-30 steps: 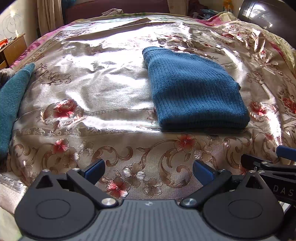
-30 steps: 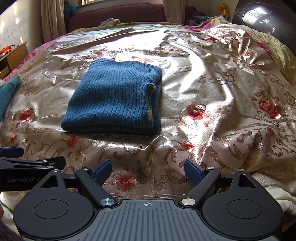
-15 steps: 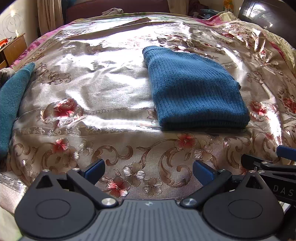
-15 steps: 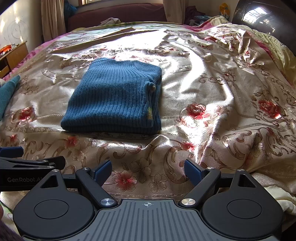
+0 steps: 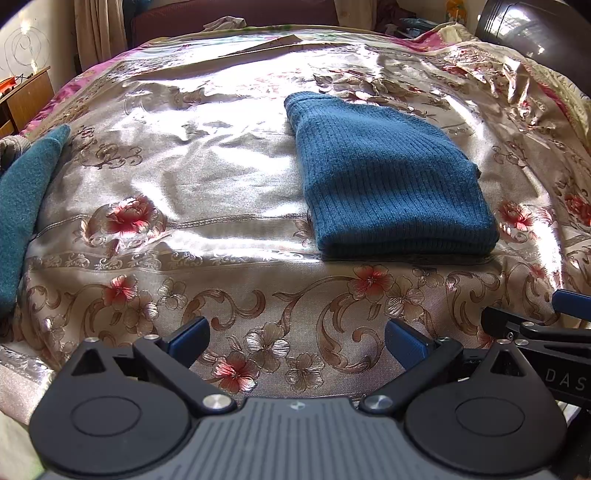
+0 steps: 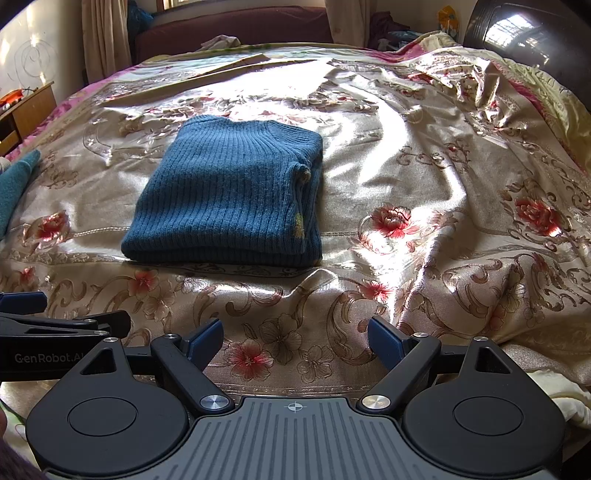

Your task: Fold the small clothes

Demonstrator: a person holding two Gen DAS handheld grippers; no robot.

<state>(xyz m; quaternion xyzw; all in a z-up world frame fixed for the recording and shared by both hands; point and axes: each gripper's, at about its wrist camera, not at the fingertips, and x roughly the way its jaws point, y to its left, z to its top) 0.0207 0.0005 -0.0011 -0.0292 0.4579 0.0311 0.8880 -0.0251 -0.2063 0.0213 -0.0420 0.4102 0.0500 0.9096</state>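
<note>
A blue ribbed knit sweater [image 5: 391, 181] lies folded in a neat rectangle on the floral satin bedspread [image 5: 207, 184]; in the right wrist view it [image 6: 229, 199] sits left of centre. My left gripper [image 5: 295, 341] is open and empty, low over the bed's near edge, well short of the sweater. My right gripper [image 6: 295, 338] is also open and empty, at the near edge beside the left one. Each gripper shows at the other view's side edge.
A teal garment [image 5: 22, 206] lies at the bed's left edge, also in the right wrist view [image 6: 14, 184]. A wooden side table [image 5: 26, 96] stands left. A dark headboard [image 6: 535, 40] is at the far right, a sofa [image 6: 236, 26] behind.
</note>
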